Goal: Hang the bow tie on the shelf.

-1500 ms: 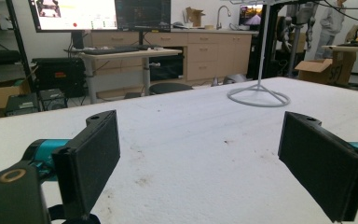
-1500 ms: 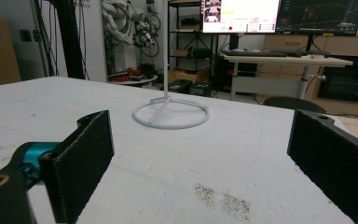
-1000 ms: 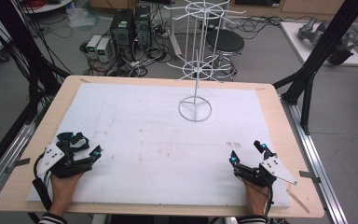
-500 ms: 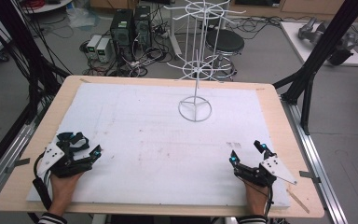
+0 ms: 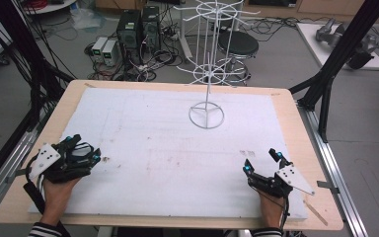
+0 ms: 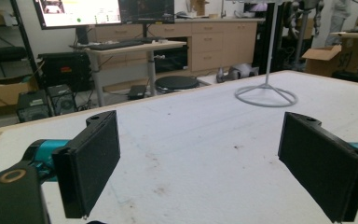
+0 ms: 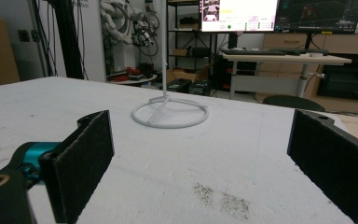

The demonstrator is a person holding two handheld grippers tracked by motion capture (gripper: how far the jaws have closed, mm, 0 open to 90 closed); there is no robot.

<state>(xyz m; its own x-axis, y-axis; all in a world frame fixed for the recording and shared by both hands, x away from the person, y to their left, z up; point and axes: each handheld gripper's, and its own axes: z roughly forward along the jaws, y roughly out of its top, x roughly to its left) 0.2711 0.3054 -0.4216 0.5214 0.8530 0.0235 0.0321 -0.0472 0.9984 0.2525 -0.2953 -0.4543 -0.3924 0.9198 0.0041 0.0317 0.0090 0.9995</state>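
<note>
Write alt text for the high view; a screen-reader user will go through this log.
A person's two hands each rest a two-jaw gripper on the near corners of a white-covered table, the left gripper and right gripper both open and holding nothing. A white wire rack stands on its ring base at the far middle of the table.

A lab: black frame struts (image 5: 348, 47) flank the counter (image 5: 286, 98), computer towers (image 5: 137, 27) and tangled cables (image 5: 153, 57) sit on the floor, monitors (image 7: 279, 14) glow on a desk (image 7: 284, 58).
</note>
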